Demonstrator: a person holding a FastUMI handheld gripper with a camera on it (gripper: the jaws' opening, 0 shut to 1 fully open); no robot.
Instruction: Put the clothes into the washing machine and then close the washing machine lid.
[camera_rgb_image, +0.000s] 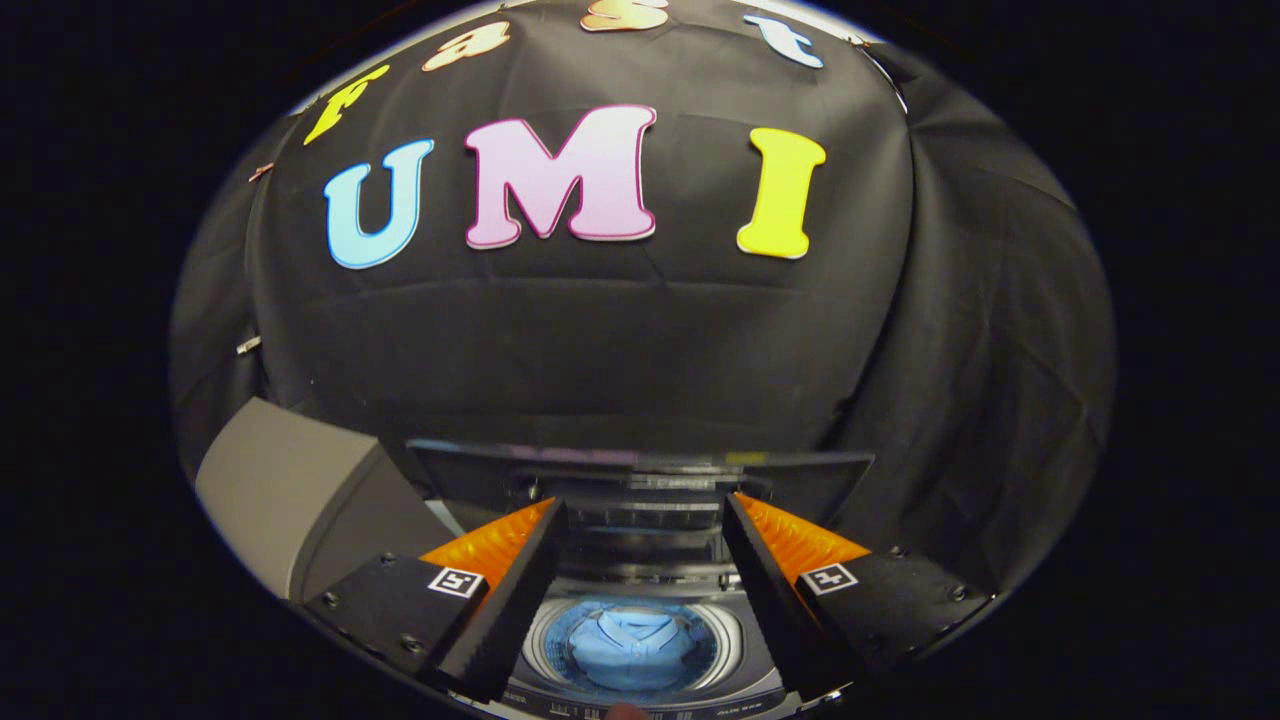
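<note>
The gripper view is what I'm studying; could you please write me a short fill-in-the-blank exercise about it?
1. The blue shirt lies inside the washing machine's ____.
2. The washing machine lid stands ____.
3. The claw is ____, with nothing held between its fingers.

Missing words: drum; open; open
</note>
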